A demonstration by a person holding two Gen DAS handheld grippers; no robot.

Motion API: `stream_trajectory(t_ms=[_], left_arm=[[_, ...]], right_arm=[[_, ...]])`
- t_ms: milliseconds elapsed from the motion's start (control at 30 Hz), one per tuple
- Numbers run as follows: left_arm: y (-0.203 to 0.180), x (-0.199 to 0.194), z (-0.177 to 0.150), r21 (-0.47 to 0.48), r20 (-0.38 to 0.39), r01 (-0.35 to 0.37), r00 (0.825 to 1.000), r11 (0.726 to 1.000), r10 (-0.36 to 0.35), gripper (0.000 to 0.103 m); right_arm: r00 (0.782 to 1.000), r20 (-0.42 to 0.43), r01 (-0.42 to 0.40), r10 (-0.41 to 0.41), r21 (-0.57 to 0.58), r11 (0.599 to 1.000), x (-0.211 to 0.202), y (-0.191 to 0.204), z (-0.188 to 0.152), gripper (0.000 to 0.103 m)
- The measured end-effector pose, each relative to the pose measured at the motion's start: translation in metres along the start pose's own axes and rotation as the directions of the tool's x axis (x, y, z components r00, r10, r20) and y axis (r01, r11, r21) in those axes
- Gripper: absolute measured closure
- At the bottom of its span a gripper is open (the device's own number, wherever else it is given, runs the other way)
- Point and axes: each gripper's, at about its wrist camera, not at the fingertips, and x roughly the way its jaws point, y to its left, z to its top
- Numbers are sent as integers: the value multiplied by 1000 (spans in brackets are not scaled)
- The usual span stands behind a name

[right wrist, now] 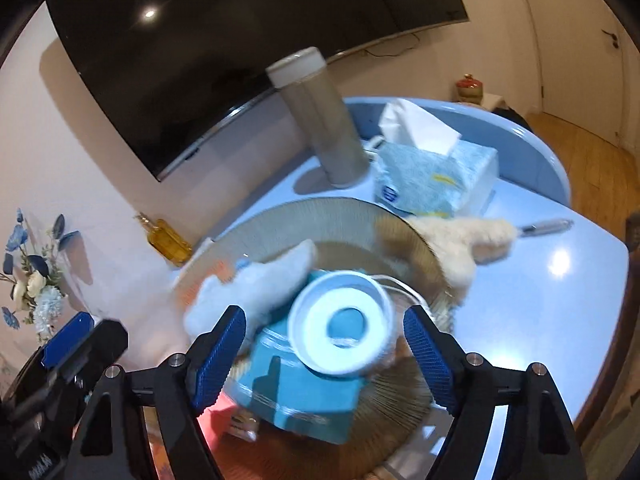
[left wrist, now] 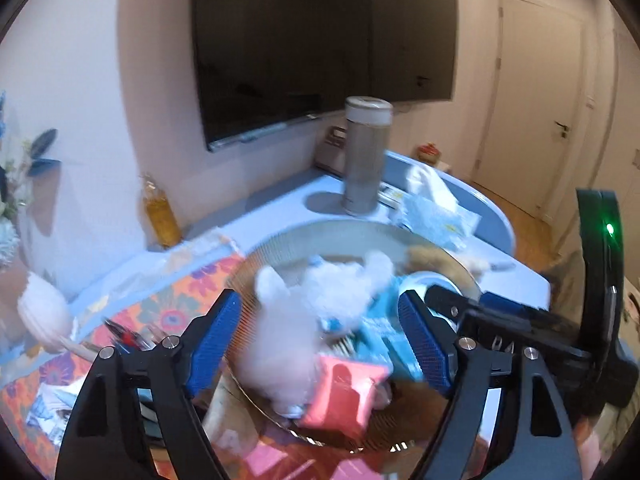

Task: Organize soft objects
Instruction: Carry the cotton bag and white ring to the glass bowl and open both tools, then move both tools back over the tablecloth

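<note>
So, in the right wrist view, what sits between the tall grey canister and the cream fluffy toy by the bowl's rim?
A blue tissue pack with a white tissue sticking up lies between the tall grey canister and the cream fluffy toy, shown most clearly in the right wrist view.

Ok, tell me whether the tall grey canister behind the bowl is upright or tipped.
Upright: the canister stands on its base on the blue table, cap on top.

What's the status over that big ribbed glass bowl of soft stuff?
Both grippers, left and right, jaws open, holding nothing. White fluffy plush toy lies in the ribbed clear glass bowl. Round white-and-teal holder sits below the right jaws.
</note>
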Motion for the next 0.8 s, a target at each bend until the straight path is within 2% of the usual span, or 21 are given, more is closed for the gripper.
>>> stream_trajectory(t_ms=[67,100,200,300,367,400,467,500,567,633,667,700,733,800], left_arm=[[2,-5,-5,-4,-25,67,997,998,-67,23],[6,-14,-9,-16,-39,132,990,991,-133,23],[23,-42,-17,-75,-6,239,971,968,-240,23],[41,-79,-33,-97,7,270,963,958,-271,23],[52,-110,-53,-66,27,271,963,960,-270,23],[63,-135,-72,-56,61,224,973,973,-221,23],[80,-162,-93,-80,78,147,987,986,-141,23],[95,-181,-107,-119,83,92,993,989,-82,23],[121,-210,-126,-185,85,10,996,983,6,23],[148,-244,-148,-245,106,-63,990,968,92,23],[161,-261,-158,-281,111,-106,984,954,142,23],[177,-282,-170,-330,112,-155,973,931,201,23],[185,-292,-175,-356,112,-175,967,918,228,23],[211,-322,-192,-435,96,-242,945,867,312,23]], right_arm=[[999,20,-36,36,24,999,-10,-4,-5,21],[998,34,-50,49,39,998,-16,-7,-9,17],[996,78,-50,46,50,997,-33,-9,-17,14],[986,137,-97,90,48,994,-52,-5,-28,14],[972,202,-140,123,75,987,-69,-3,-43,4],[963,230,-160,137,81,984,-75,0,-52,0],[951,266,-180,154,75,981,-84,9,-68,0],[949,269,-189,163,73,979,-86,16,-75,0],[931,293,-253,216,92,963,-93,25,-90,0],[912,308,-310,271,86,947,-103,38,-105,0],[910,304,-315,282,63,947,-105,48,-111,0],[910,292,-315,294,28,949,-107,61,-116,0],[912,267,-317,311,-20,948,-106,77,-123,0],[915,204,-334,347,-97,938,-102,105,-136,0]])
